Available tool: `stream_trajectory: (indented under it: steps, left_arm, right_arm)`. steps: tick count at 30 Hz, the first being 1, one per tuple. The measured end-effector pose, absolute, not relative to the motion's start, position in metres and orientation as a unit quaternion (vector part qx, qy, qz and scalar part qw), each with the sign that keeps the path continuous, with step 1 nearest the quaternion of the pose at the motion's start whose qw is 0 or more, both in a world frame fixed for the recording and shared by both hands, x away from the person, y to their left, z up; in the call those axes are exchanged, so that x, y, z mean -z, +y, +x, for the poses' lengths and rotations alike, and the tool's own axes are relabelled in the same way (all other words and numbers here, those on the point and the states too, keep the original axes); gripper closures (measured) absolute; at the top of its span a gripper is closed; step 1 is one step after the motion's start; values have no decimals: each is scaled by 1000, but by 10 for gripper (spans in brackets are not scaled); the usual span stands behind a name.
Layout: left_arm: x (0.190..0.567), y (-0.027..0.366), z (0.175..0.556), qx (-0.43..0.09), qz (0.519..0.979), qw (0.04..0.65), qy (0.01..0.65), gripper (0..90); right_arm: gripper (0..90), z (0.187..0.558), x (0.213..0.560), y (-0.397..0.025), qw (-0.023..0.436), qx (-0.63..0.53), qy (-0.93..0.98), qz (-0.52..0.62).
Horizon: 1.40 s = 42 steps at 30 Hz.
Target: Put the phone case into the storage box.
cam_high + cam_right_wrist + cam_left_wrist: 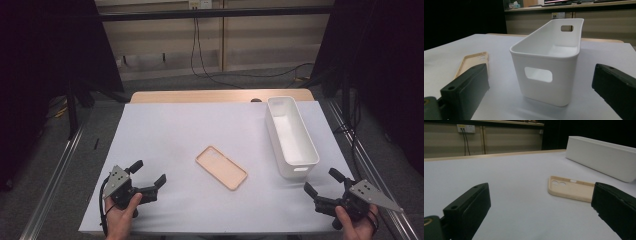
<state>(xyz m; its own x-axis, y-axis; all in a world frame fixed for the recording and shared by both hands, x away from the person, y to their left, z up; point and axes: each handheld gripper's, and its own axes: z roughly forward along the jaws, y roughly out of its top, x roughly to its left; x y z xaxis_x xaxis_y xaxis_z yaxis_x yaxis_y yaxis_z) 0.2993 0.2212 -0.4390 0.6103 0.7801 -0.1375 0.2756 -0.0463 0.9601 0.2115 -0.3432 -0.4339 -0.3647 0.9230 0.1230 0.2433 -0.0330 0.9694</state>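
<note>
A beige phone case (221, 167) lies open side up in the middle of the white table cover; it also appears in the left gripper view (571, 191) and at the left of the right gripper view (472, 62). A long white bin (291, 135) with handle cutouts stands to its right, empty inside (549, 62), and its side wall (601, 157) crosses the left gripper view. My left gripper (148, 172) rests near the front left, open, holding nothing. My right gripper (323, 182) sits open at the front right, just before the bin's near end.
The white cover (175, 130) lies on a wooden table (200, 96). Metal rails (55, 175) run along both sides of the table. Cables (210, 75) trail over the floor behind it, and dark curtains hang at both sides.
</note>
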Motion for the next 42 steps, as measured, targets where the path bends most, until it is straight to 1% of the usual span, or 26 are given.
stream_trajectory:
  steps: [19,29,33,35,42]
  left_arm:
    - [438,223,302,-208,695,568,388,28]
    - [438,222,302,-192,704,564,386,40]
    - [438,220,302,-183,708,563,385,41]
    - [438,219,302,-169,708,570,382,43]
    - [439,216,304,-157,714,571,372,53]
  right_arm:
    - [6,211,435,-345,309,-548,618,471]
    - [6,212,435,-343,307,-548,621,468]
    - [6,212,434,-342,306,-549,620,470]
    - [6,211,434,-342,306,-548,621,469]
    - [6,211,434,-341,305,-549,623,466]
